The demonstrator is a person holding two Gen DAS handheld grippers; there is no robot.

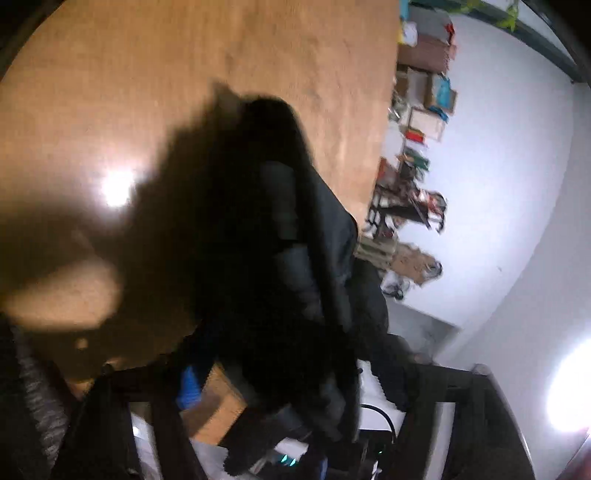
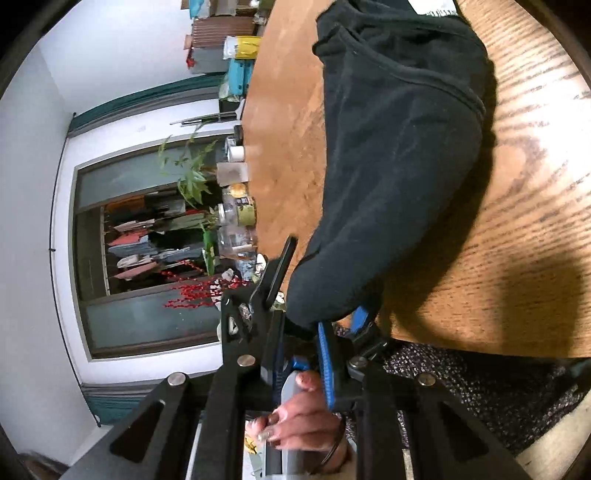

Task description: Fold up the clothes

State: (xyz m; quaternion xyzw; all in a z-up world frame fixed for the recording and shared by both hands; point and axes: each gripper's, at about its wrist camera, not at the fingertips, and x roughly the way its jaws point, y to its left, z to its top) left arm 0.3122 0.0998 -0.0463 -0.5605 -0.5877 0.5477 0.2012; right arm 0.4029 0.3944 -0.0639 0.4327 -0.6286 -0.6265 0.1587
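Observation:
A black sweatshirt (image 2: 399, 147) lies stretched over the wooden table (image 2: 524, 258), with a white label (image 2: 434, 7) at its far end. My right gripper (image 2: 319, 295) is shut on its near end, the cloth bunched between the black finger (image 2: 280, 269) and the blue-padded finger (image 2: 360, 317). Just behind, a hand (image 2: 299, 421) grips a grey handle. The left wrist view is blurred. There the black sweatshirt (image 1: 295, 258) rises lifted off the table (image 1: 221, 55) and hides most of my left gripper (image 1: 266, 398), which looks shut on the cloth. One blue pad (image 1: 190, 384) shows.
Jars (image 2: 240, 214), a potted plant (image 2: 192, 173) and boxes (image 2: 236, 48) crowd the table's far edge by a window (image 2: 147, 258). Speckled carpet (image 2: 480, 387) lies below the near table edge. Boxes and clutter (image 1: 417, 147) line a white wall.

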